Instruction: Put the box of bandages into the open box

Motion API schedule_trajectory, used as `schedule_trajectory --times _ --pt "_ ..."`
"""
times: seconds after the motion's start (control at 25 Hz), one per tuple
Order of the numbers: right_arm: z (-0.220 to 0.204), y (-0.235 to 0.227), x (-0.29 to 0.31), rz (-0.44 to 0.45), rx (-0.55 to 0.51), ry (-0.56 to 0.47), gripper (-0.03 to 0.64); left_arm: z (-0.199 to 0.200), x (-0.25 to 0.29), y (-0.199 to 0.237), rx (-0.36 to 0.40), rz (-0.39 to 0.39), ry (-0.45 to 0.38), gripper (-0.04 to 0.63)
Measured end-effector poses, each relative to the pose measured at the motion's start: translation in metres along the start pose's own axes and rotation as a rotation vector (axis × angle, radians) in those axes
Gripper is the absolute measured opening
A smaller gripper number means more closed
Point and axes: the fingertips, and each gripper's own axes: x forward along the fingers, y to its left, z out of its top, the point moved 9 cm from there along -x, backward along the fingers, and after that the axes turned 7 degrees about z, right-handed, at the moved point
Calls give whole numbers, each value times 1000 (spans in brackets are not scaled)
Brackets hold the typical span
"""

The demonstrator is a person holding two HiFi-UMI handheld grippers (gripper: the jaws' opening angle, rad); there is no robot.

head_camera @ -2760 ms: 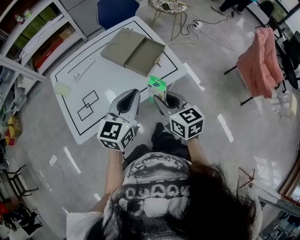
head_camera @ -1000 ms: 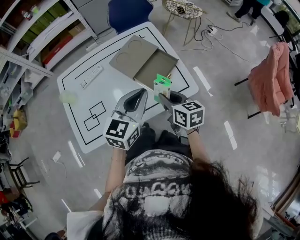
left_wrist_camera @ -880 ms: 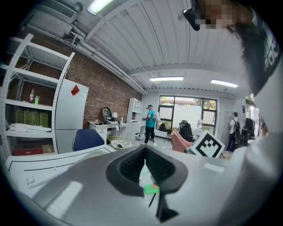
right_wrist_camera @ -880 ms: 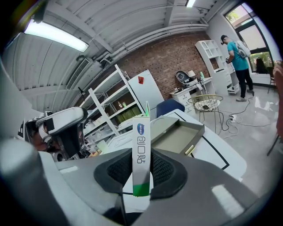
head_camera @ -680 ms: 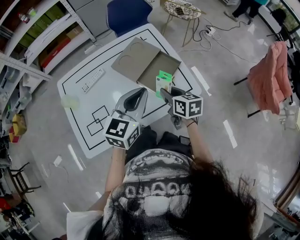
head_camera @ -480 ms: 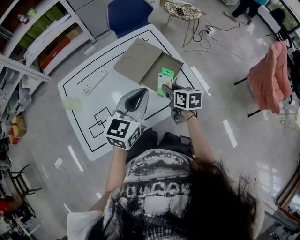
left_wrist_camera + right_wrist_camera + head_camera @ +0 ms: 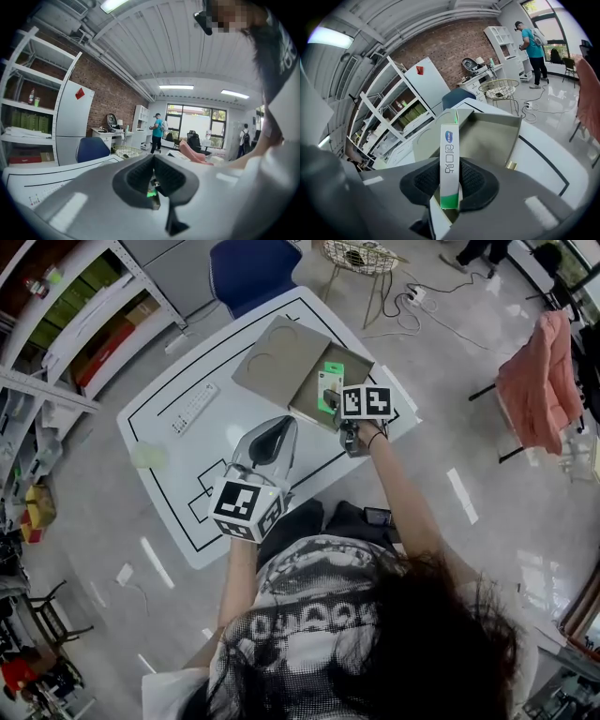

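The bandage box (image 7: 329, 388), white with green ends, stands upright between the jaws of my right gripper (image 7: 336, 401), which is shut on it. It hangs over the tray of the open tan box (image 7: 349, 365), whose lid (image 7: 279, 354) lies flat to the left. In the right gripper view the bandage box (image 7: 450, 154) rises between the pads of the right gripper (image 7: 451, 174), with the open box (image 7: 490, 136) just beyond. My left gripper (image 7: 274, 425) hovers over the table's near half, shut and holding nothing; in its own view the left gripper (image 7: 153, 158) shows only a thin slit.
The white table (image 7: 178, 456) carries black outlined rectangles, a white keyboard-like strip (image 7: 194, 407) and a pale round thing (image 7: 148, 456). A blue chair (image 7: 253, 268) and a wire stool (image 7: 361, 257) stand behind it, shelves (image 7: 66, 324) at left, a pink garment (image 7: 530, 371) at right.
My right gripper has carried the bandage box forward from the table's near edge to over the open box. The left gripper has stayed about where it was.
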Motion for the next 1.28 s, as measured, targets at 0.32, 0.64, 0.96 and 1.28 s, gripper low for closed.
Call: schedule_trajectory --times 0.32,0.64,0.96,1.28 --pt "9 -13 23 -17 83 39 94 -3 -6 14 -11 8 6 0" --pt "23 -17 35 -55 29 74 101 -6 -13 24 -29 40 5 0" --pt "34 -18 41 -108 -88 114 135 -9 -23 26 -43 60 2 0" --pt "45 -15 31 -123 -86 65 236 -11 -29 29 -48 76 8 0"
